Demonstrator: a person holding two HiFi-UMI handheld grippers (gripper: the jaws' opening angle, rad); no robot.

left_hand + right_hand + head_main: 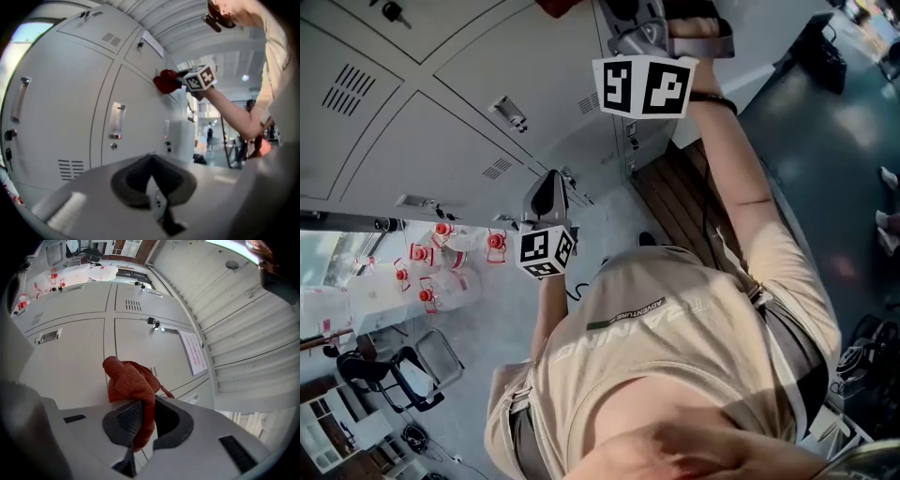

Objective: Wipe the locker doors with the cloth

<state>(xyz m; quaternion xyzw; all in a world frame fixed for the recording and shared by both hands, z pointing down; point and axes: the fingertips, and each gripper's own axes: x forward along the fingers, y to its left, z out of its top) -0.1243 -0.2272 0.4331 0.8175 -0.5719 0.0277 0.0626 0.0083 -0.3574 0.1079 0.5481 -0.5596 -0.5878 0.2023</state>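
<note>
My right gripper (143, 422) is clenched on the cloth (131, 380). The red fabric runs down between the two pads and bunches up into a wad ahead of the tips. That wad points at the grey locker doors (70, 362), just beside the seam where two doors meet. From the left gripper view, the cloth (164, 80) looks pressed against the face of an upper door (140, 108), with the right gripper (183, 82) and its marker cube right behind it. I cannot tell how firm the contact is.

In the head view, the right arm (741, 178) reaches high. The right gripper (666, 37) sits at the top edge and a scrap of cloth (558, 7) shows beside it.

My left gripper (152, 180) is closed with nothing between its pads, which meet at the tips. It hangs lower and away from the doors, aimed along the locker row. In the head view, the left gripper (546, 202) is near my body, well apart from the right one.

A paper notice (193, 351) is stuck on the door next to the cloth. A key (151, 320) sits in a lock further up.
</note>
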